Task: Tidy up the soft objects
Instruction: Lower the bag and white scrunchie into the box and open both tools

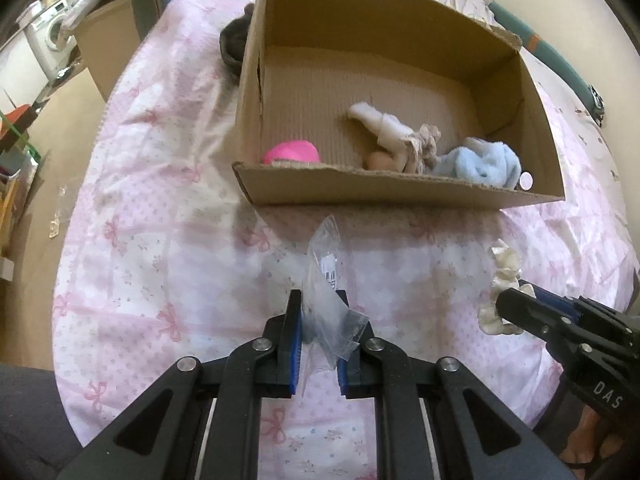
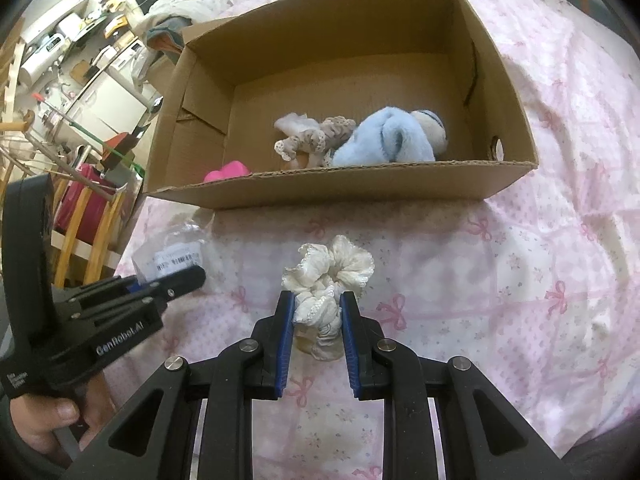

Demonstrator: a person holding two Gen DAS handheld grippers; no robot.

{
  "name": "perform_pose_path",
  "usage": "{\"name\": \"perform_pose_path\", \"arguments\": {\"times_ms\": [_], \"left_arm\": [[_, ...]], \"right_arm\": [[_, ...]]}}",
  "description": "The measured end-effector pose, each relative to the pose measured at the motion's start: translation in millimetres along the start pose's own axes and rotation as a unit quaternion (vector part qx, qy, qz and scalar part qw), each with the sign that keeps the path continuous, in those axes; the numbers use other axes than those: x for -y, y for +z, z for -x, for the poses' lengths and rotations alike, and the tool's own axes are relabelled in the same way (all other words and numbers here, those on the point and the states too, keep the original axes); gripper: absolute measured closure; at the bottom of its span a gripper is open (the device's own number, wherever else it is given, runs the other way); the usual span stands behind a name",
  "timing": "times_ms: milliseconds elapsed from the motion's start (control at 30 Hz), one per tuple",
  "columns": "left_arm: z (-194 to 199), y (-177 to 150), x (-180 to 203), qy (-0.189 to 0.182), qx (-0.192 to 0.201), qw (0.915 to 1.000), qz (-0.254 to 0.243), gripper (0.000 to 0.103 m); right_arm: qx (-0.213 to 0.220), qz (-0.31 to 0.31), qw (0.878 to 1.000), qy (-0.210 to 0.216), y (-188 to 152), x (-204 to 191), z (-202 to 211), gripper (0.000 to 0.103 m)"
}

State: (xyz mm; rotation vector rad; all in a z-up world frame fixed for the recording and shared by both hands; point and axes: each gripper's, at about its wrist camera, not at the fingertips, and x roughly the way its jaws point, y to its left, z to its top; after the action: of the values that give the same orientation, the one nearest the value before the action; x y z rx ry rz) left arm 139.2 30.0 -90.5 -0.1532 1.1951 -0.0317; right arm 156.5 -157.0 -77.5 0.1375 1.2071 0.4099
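Left wrist view shows my left hand-held gripper point(image 1: 320, 312) pinching a crumpled clear plastic bag with a printed label point(image 1: 326, 280); the bag stands up between the blue pads, above the pink bow-patterned bed cover point(image 1: 160, 240). I have no earlier picture here, so I report only the grip as it stands.

Over in the right wrist view, my right hand-held gripper point(image 2: 316, 312) is pressed onto a cream ruffled fabric scrunchie point(image 2: 332, 276), whose frills bulge out past the fingertips toward the box. A hand point(image 2: 44, 424) grips the left tool's handle at the lower left of that view.

Beyond both grippers, toward the far edge of the bed, sits an open brown cardboard box point(image 1: 400, 192). Inside it, against the near wall, lie a bright pink rounded soft object point(image 1: 292, 151) at the left corner, a beige lace-trimmed fabric piece point(image 1: 400, 136) in the middle, and a fluffy light-blue plush item point(image 1: 480, 162) toward the right. A dark grey soft thing point(image 1: 232, 46) rests on the bed just beside the box's left wall.
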Motion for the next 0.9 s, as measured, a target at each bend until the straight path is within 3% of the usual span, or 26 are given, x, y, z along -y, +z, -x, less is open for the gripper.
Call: {"name": "perform_pose_path", "arguments": {"times_ms": [300, 533, 700, 900], "left_arm": [[25.4, 4.4, 7.8, 0.010, 0.054, 0.9985, -0.010, 0.090], [78.9, 20.8, 13.2, -0.007, 0.136, 0.9903, -0.025, 0.090], [94.5, 48.4, 10.1, -0.022, 0.156, 0.9873, -0.022, 0.090], [87.2, 81.4, 9.0, -0.011, 0.159, 0.9865, -0.038, 0.090]], "right_arm": [[0.013, -0.002, 1.000, 0.015, 3.0, 0.9, 6.2, 0.078], [0.074, 0.009, 0.996, 0.042, 13.5, -3.5, 43.3, 0.078], [0.118, 0.013, 0.991, 0.056, 33.5, -3.6, 67.7, 0.078], [0.135, 0.027, 0.989, 0.058, 61.7, 3.1, 70.5, 0.078]]}}
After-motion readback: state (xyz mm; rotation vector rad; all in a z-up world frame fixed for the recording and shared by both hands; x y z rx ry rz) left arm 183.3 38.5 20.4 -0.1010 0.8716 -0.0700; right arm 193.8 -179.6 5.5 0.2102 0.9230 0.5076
